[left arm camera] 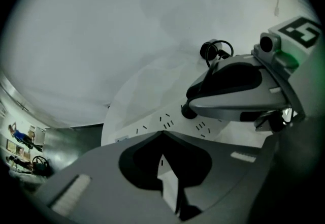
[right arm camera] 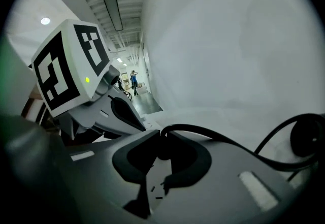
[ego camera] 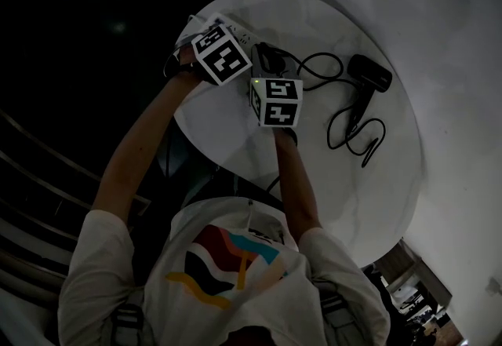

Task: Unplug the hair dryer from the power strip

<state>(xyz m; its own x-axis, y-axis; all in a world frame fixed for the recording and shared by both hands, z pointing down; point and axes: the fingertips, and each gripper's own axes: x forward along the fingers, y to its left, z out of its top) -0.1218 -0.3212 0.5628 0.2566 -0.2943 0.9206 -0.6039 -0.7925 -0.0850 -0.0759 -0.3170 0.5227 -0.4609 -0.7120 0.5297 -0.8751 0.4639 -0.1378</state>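
Black plug [right arm camera: 162,150] pinched in right gripper [right arm camera: 163,134] — mostly hidden; left gripper [left arm camera: 162,133] closed, empty, over white power strip [left arm camera: 175,122].

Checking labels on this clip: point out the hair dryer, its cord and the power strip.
hair dryer [ego camera: 370,73], head view, black barrel.
cord [right arm camera: 203,131], right gripper view, arc beyond the jaws.
power strip [left arm camera: 177,125], left gripper view, white top face.

A round white table [ego camera: 223,129] lies beneath the left gripper [left arm camera: 163,133] and right gripper [right arm camera: 163,134], a white wall [ego camera: 447,15] beyond them.
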